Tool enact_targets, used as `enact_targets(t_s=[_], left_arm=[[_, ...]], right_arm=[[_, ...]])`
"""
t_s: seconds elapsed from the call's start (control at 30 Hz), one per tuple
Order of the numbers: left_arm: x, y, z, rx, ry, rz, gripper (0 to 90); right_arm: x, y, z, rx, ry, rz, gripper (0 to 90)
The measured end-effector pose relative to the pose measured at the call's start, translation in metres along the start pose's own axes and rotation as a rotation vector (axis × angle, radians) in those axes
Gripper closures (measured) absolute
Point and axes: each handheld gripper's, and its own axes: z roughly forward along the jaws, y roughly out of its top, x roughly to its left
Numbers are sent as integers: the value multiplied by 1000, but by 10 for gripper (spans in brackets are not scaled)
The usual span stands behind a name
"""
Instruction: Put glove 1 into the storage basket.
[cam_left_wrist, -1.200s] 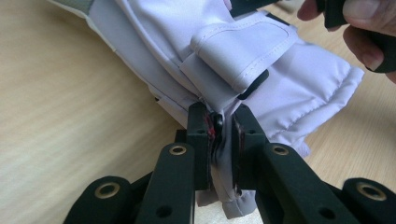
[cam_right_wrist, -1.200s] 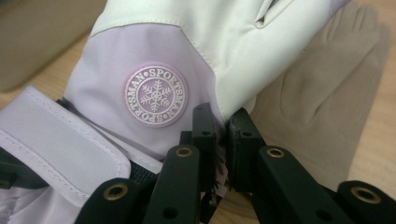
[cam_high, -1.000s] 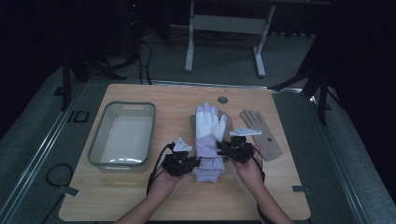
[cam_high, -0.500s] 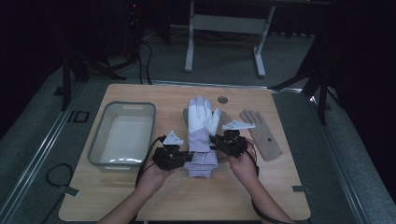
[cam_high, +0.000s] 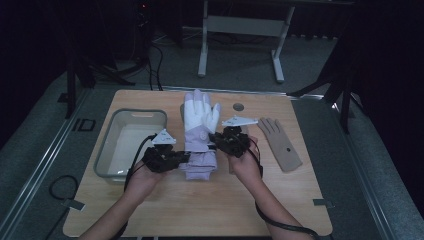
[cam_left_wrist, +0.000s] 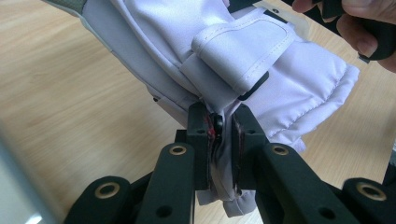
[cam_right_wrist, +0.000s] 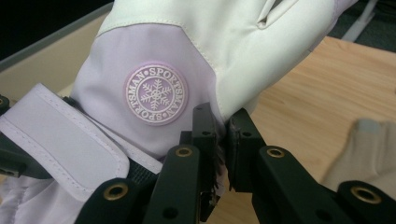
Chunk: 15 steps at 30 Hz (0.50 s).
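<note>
Both my grippers have carried the padded white-and-lilac ski glove (cam_high: 199, 135) up and farther away, left gripper (cam_high: 181, 158) and right gripper (cam_high: 216, 138) clamped on its cuff edges above mid-table. Mid-lift now; next, swing left to the clear plastic bin (cam_high: 107, 150).

A dark lab: wooden table (cam_high: 200, 210), stand legs (cam_high: 240, 45), cables (cam_high: 155, 55).

Both hands are higher now and farther from the near edge of the table (cam_high: 150, 220). The white glove (cam_high: 199, 131) hangs lifted between the left gripper (cam_high: 184, 157) and the right gripper (cam_high: 216, 140), closer to the far edge.
</note>
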Motion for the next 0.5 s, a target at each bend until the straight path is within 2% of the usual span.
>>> enact_targets(t_s=[0.5], left_arm=[[32,-11,-46,-15,51,-32,808]], right_arm=[[39,37,31,0,44,-55,833]])
